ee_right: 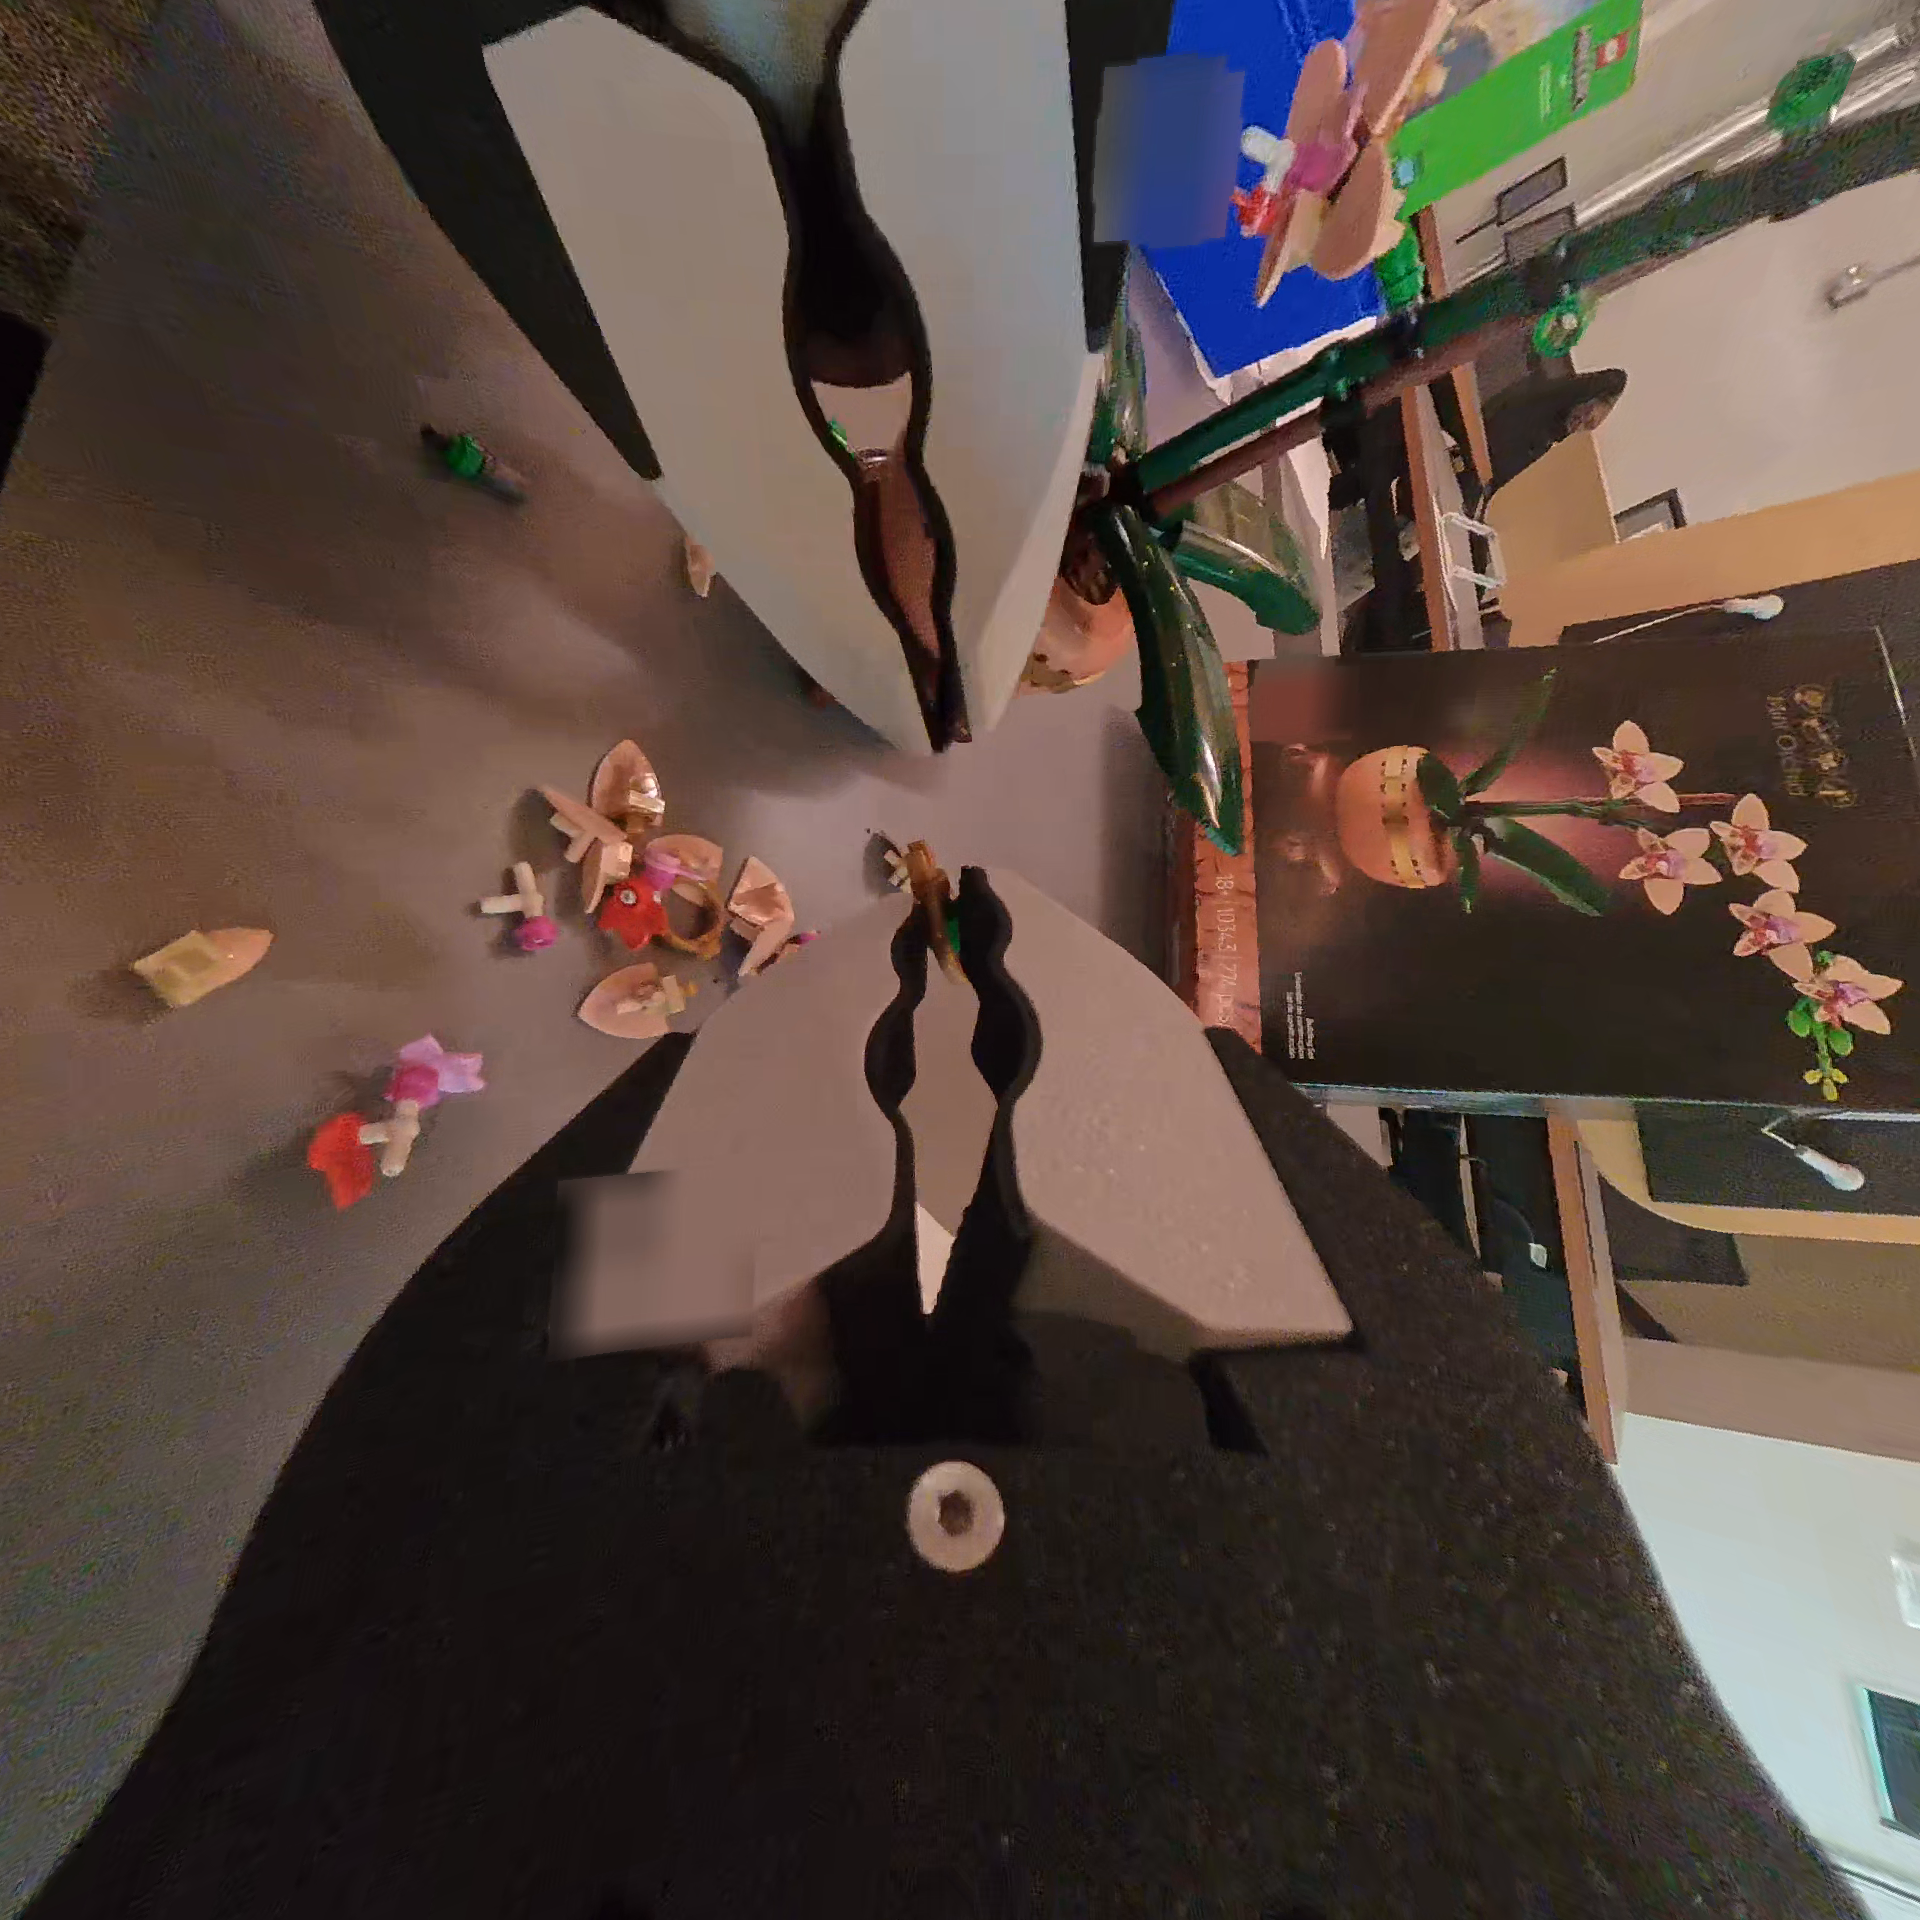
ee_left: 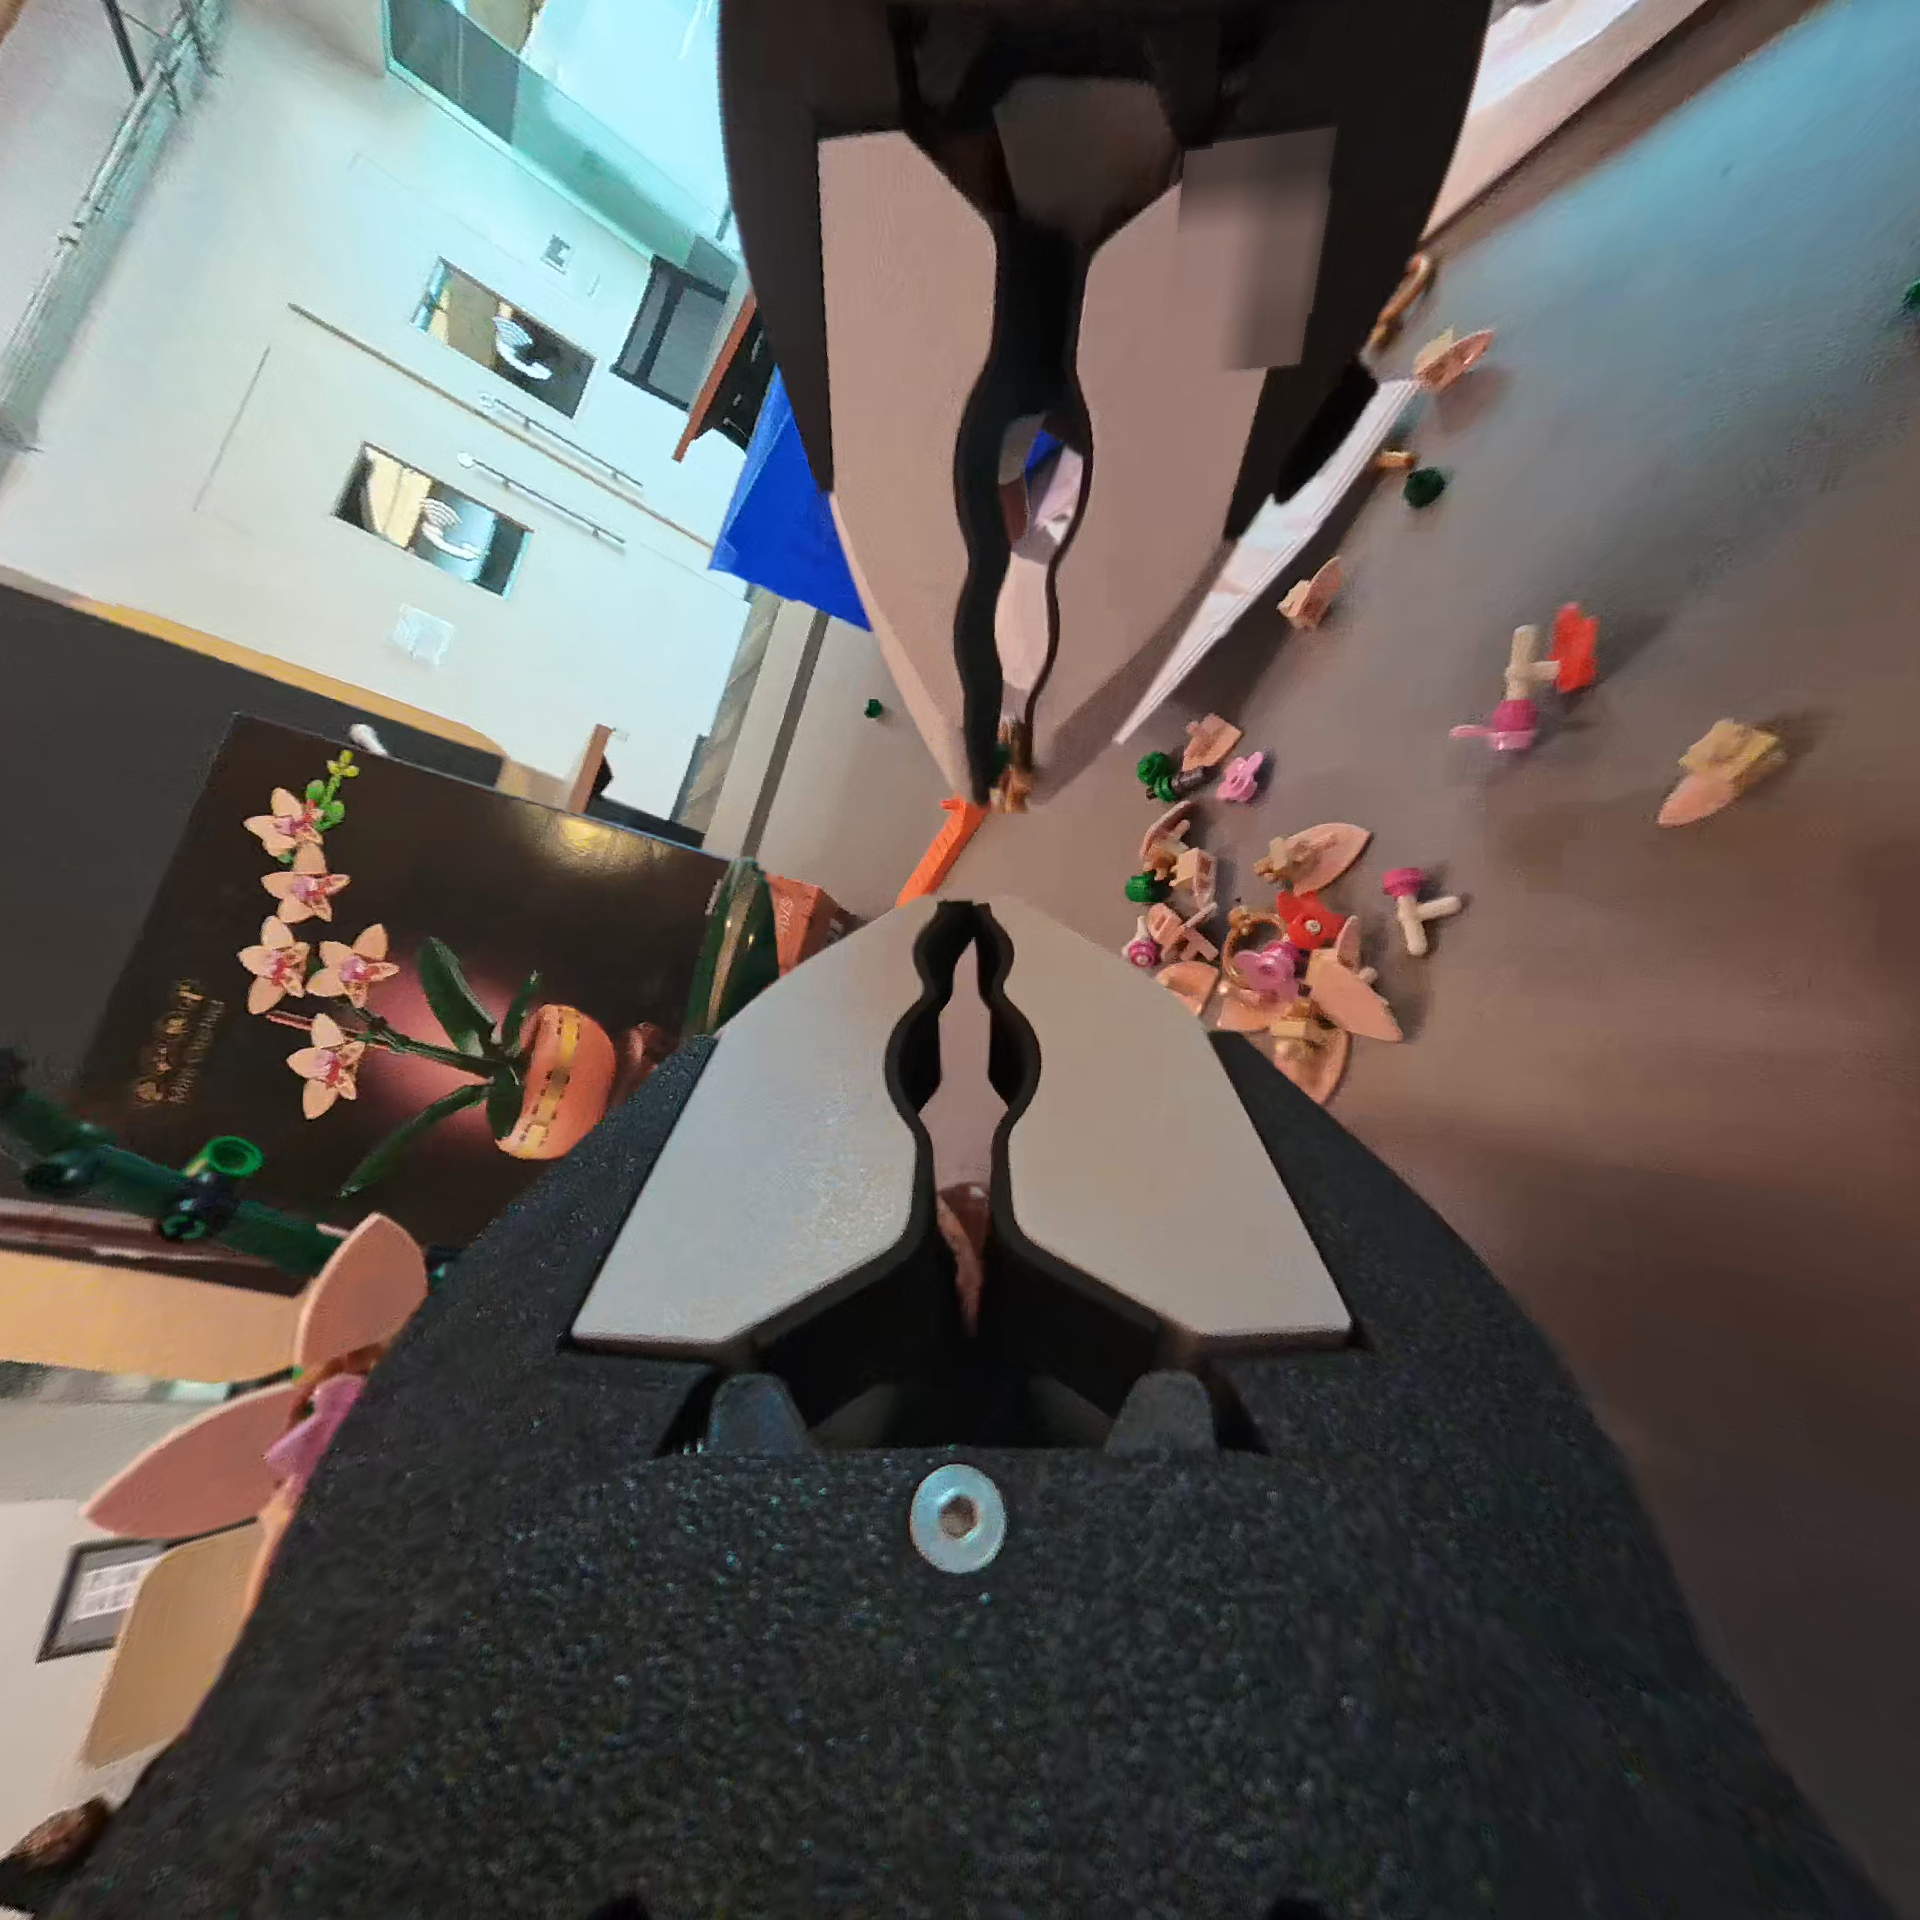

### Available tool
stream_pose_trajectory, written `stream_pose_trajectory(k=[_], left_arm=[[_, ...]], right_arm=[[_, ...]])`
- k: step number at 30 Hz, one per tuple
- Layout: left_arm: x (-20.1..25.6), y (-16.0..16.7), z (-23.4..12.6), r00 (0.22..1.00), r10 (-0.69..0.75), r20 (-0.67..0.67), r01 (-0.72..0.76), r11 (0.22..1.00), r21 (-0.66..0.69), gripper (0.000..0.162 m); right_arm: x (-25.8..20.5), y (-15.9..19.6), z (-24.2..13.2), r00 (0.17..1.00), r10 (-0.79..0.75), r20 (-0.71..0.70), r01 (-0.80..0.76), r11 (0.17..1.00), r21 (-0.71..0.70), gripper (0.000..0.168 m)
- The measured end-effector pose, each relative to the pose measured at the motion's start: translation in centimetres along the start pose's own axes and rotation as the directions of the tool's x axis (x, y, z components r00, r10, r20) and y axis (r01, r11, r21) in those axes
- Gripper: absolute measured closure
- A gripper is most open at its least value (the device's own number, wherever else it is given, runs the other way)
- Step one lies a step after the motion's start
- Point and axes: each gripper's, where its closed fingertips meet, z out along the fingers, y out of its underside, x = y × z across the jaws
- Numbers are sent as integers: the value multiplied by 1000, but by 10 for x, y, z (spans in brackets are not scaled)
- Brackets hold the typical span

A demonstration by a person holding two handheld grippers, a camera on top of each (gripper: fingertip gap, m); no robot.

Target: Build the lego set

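My left gripper [ee_left: 956,914] is shut, and a thin brown piece [ee_right: 902,566] shows between its fingers. My right gripper [ee_right: 940,904] is shut on a small gold ring piece with a green bit [ee_right: 932,899]. The two grippers face each other tip to tip, a short gap apart, just above the grey table [ee_left: 1610,1039]. The right gripper [ee_left: 997,779] also shows in the left wrist view, and the left gripper [ee_right: 940,738] in the right wrist view. A pile of loose peach petals and pink, red and gold bits [ee_left: 1268,956] [ee_right: 644,894] lies beside them.
The part-built orchid stands nearby, with a green and brown stem [ee_right: 1299,395], a peach flower [ee_right: 1320,177] [ee_left: 260,1434] and leaves [ee_right: 1184,665]. The dark set box [ee_left: 416,987] [ee_right: 1579,862] stands behind. A white booklet [ee_left: 1278,540], an orange tool [ee_left: 940,852] and scattered pieces [ee_right: 395,1112] lie on the table.
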Motion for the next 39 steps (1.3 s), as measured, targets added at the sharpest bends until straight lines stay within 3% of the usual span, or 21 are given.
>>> stream_pose_trajectory(k=[4, 9, 13, 17, 21, 22, 24, 28, 31, 34, 36, 39], left_arm=[[6, -10, 6, 1000, 2, -14, -2, 1000, 25, 156], [13, -3, 11, 986, 164, -3, -164, 985, -54, 140], [12, -7, 9, 977, 214, 25, -213, 976, -41, 157], [21, -5, 8, 963, 269, -21, -269, 962, -43, 158], [21, -9, -1, 982, 185, -38, -184, 982, 35, 159], [18, -10, -3, 984, 173, -35, -172, 984, 36, 160], [13, -5, -6, 979, 203, -24, -203, 979, -5, 160], [16, -8, -8, 984, 168, -55, -167, 986, 30, 160], [19, -18, -10, 991, 72, -116, -61, 993, 101, 160], [17, -31, -20, 964, -113, -240, 163, 966, 201, 160], [15, -40, -30, 895, -248, -370, 358, 895, 266, 160], [4, -53, -43, 715, -422, -557, 649, 697, 305, 161]], right_arm=[[-2, -2, 4, 997, 67, 31, -68, 998, 14, 163], [-6, -1, 8, 983, 164, 88, -165, 986, 1, 163], [-8, -3, 10, 972, 198, 125, -199, 980, -2, 163], [-15, -3, 12, 982, 120, 147, -118, 993, -22, 164], [-18, -11, 9, 975, 129, 182, -140, 989, 50, 163], [-16, -15, 5, 973, 137, 183, -154, 985, 80, 161], [-5, -6, 2, 979, 147, 138, -155, 987, 46, 141], [-5, -13, -4, 990, 80, 119, -91, 992, 88, 138], [-11, -20, -1, 995, -53, 88, 44, 994, 101, 143], [-16, -29, -3, 989, -115, 92, 97, 979, 178, 159], [-18, -40, -12, 987, -81, 141, 40, 962, 270, 160], [-14, -57, -23, 973, 30, 229, -118, 916, 384, 160]])
